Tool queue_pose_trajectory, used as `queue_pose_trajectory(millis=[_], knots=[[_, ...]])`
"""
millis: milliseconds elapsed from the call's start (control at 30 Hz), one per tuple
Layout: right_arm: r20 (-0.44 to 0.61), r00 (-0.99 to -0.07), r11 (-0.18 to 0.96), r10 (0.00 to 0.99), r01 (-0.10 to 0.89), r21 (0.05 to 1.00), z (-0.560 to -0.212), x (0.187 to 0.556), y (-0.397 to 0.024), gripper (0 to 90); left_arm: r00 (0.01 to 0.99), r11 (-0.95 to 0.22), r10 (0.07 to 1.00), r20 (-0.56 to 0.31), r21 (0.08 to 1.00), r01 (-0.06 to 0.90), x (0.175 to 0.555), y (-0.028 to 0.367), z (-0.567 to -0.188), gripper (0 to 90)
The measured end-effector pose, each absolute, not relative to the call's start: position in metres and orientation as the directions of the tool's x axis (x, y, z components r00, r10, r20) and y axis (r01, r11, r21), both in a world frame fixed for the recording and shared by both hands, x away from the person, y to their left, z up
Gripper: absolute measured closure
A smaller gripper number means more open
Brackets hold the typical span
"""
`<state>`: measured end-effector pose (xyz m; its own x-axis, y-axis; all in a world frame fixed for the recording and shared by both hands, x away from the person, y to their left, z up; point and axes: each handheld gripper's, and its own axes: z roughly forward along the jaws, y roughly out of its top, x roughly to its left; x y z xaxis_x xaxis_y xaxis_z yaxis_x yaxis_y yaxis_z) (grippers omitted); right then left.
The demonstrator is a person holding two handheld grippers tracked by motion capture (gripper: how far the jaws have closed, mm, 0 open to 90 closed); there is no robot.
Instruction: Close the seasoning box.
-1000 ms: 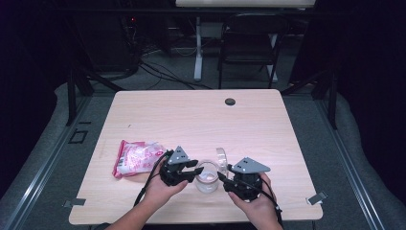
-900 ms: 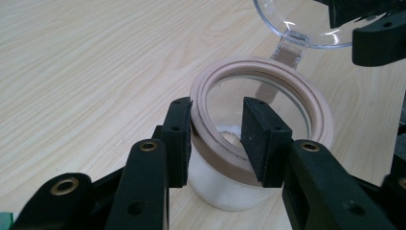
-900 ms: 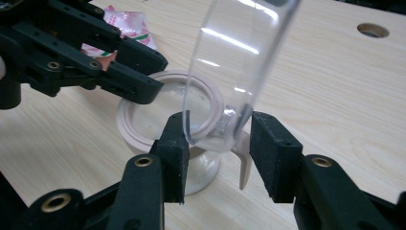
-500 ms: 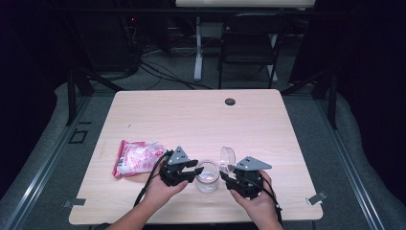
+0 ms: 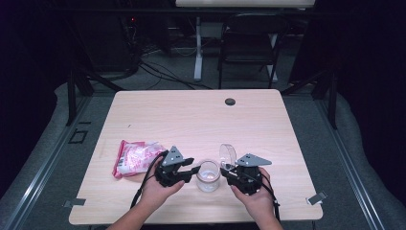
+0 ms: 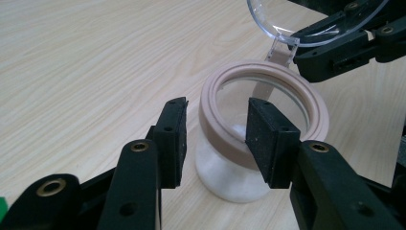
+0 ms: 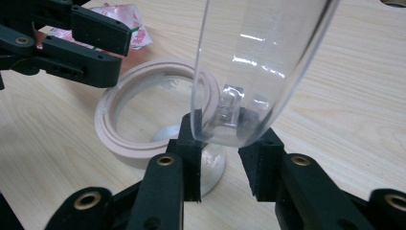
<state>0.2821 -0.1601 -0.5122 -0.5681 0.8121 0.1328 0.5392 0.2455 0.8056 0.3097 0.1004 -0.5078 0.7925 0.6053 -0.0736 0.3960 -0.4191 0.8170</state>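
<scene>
Now my right gripper (image 5: 231, 168) jaws, just closing, hold the clear lid (image 5: 228, 154) off the jar (image 5: 208, 174); left gripper (image 5: 193, 169) jaws, just opening, straddle its rim; contents untouched.

The right tongs (image 5: 229, 173) have closed in around the clear lid (image 5: 228, 155).

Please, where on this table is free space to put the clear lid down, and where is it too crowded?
The table is bare between the jar and the black disc, and right of the right gripper. It is crowded around the jar, between both grippers, and left, near the pink packet.
</scene>
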Motion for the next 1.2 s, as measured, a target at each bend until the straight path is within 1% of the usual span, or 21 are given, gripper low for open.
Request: queue_pose_trajectory(millis=[67, 133, 600, 767, 933, 1200], knots=[[0.145, -0.571, 0.238, 0.808, 0.543, 0.806, -0.514, 0.286, -0.161, 74.1, 0.788, -0.413, 0.611, -0.079, 0.817, 0.402, 0.309, 0.103, -0.508, 59.1], [0.138, -0.569, 0.246, 0.811, 0.545, 0.801, -0.515, 0.289, -0.162, 78.7, 0.783, -0.412, 0.617, -0.073, 0.818, 0.401, 0.308, 0.105, -0.508, 59.0], [0.189, -0.575, 0.201, 0.796, 0.547, 0.813, -0.52, 0.309, -0.165, 79.7, 0.752, -0.398, 0.656, -0.063, 0.818, 0.416, 0.302, 0.123, -0.508, 58.5], [0.188, -0.583, 0.209, 0.791, 0.545, 0.812, -0.52, 0.314, -0.164, 79.5, 0.744, -0.393, 0.666, -0.057, 0.821, 0.414, 0.301, 0.127, -0.508, 58.5], [0.199, -0.602, 0.216, 0.773, 0.544, 0.811, -0.52, 0.322, -0.165, 76.0, 0.735, -0.389, 0.676, -0.05, 0.823, 0.414, 0.298, 0.133, -0.507, 58.2], [0.21, -0.605, 0.215, 0.768, 0.552, 0.806, -0.52, 0.324, -0.166, 72.6, 0.718, -0.368, 0.695, -0.048, 0.834, 0.412, 0.298, 0.141, -0.503, 57.9]])
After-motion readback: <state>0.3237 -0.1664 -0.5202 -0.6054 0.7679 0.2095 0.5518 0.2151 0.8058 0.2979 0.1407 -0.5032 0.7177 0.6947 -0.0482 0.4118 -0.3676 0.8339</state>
